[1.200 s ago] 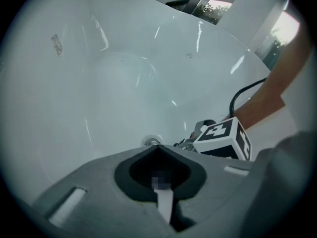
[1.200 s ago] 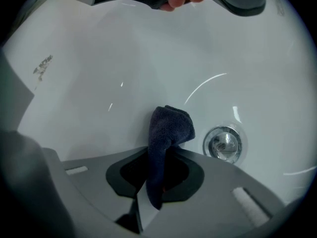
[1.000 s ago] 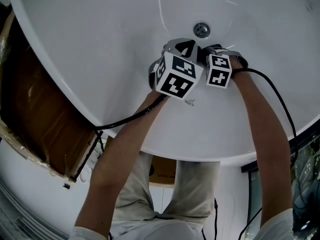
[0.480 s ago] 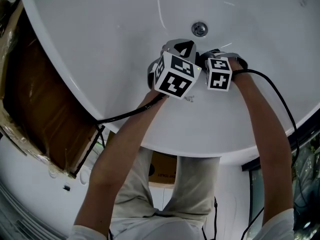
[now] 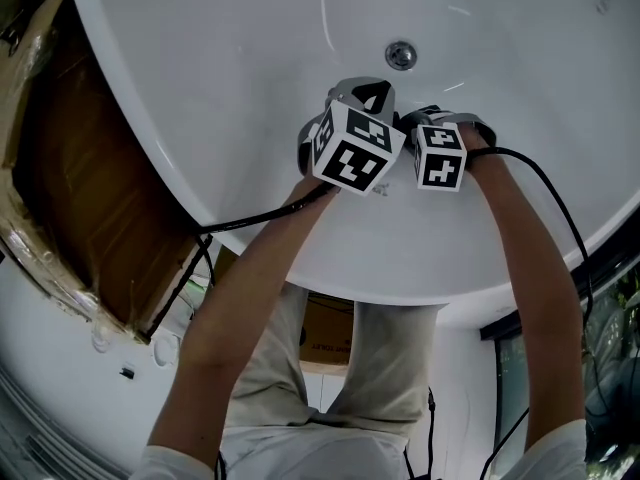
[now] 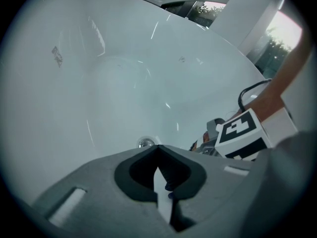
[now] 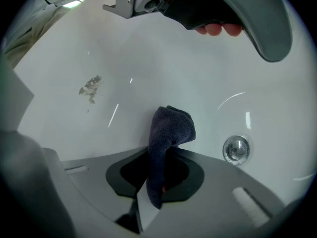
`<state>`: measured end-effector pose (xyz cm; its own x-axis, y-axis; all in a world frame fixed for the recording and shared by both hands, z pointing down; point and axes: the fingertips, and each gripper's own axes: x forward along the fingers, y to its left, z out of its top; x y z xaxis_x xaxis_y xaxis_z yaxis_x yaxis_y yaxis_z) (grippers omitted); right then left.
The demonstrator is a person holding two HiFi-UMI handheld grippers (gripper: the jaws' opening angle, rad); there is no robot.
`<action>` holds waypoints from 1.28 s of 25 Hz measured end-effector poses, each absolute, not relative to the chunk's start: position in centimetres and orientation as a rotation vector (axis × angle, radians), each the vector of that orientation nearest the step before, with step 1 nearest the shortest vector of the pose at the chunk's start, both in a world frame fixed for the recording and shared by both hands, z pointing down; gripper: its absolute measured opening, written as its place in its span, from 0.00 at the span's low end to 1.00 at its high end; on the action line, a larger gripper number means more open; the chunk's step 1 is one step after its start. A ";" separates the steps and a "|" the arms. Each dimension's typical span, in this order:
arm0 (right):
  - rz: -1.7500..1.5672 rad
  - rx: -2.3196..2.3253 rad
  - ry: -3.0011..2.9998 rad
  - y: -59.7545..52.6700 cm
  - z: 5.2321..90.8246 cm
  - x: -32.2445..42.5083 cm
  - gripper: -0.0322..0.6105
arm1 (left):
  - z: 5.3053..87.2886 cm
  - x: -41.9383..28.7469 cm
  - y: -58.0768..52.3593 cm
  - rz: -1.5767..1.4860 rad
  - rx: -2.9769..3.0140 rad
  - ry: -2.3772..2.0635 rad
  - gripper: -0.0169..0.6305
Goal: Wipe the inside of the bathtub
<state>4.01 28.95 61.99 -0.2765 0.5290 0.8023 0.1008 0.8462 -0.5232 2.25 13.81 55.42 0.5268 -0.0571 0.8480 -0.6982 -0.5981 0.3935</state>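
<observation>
Our right tongs [image 7: 158, 178] clamp a dark blue terry cloth [image 7: 171, 128]; our left tongs [image 6: 161, 180] sit together, empty. A grey smudge [image 7: 90, 87] on the glossy white bathtub [image 7: 163, 68] suggests wiping is unfinished.

This looks like a bathroom, perhaps still unfinished: a large white bathtub [image 5: 230, 88] with a chrome drain [image 5: 401, 55] fills the view, with plastic-wrapped cardboard [image 5: 80, 168] beside it and a window [image 6: 282, 33] showing greenery.
</observation>
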 end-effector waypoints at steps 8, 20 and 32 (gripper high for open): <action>0.454 -0.489 -1.832 30.2 59.4 3.7 0.13 | 52.8 2.7 15.0 1.050 2.001 -0.608 0.02; 0.466 -0.475 -1.852 31.8 55.8 3.3 0.13 | 50.3 2.7 16.4 1.053 2.008 -0.596 0.02; 0.496 -0.481 -1.854 33.5 52.0 2.7 0.13 | 47.1 2.7 16.9 1.062 2.034 -0.562 0.02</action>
